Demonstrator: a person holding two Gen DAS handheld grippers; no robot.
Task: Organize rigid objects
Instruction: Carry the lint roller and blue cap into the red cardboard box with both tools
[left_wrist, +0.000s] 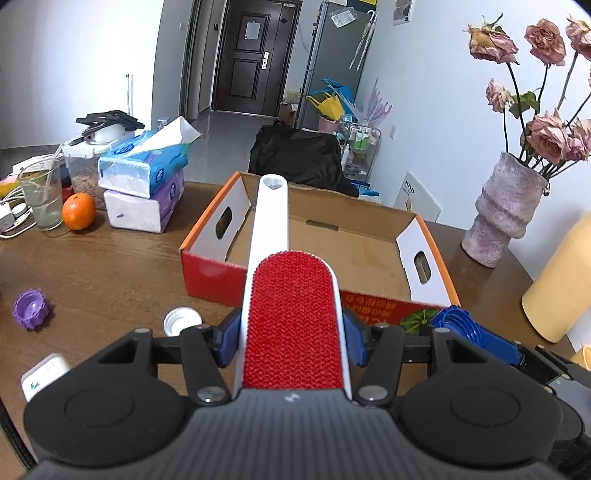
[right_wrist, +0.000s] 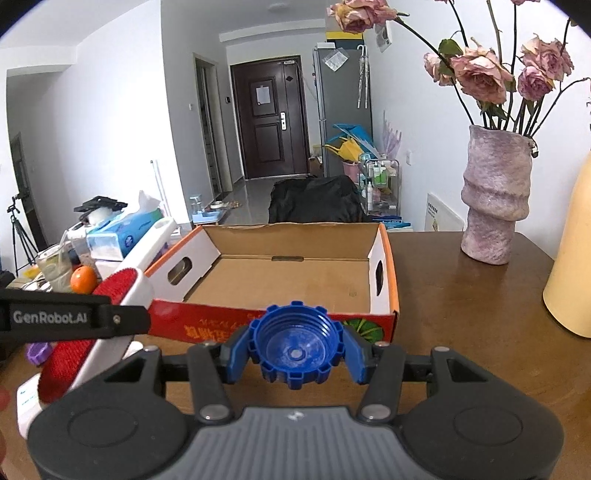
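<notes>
My left gripper (left_wrist: 291, 341) is clamped on the lint brush (left_wrist: 291, 317), my right gripper (right_wrist: 295, 349) on the blue cap (right_wrist: 295, 345); both hang before the open cardboard box (right_wrist: 295, 317), ready for dropping inside

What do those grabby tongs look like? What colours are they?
Both tongs, left and right, look alike: blue fingertip pads on black linkage bars with silver rivets, two round black discs and a ribbed grey plate. The left one's black side says GenRobot.AI in white letters.
</notes>
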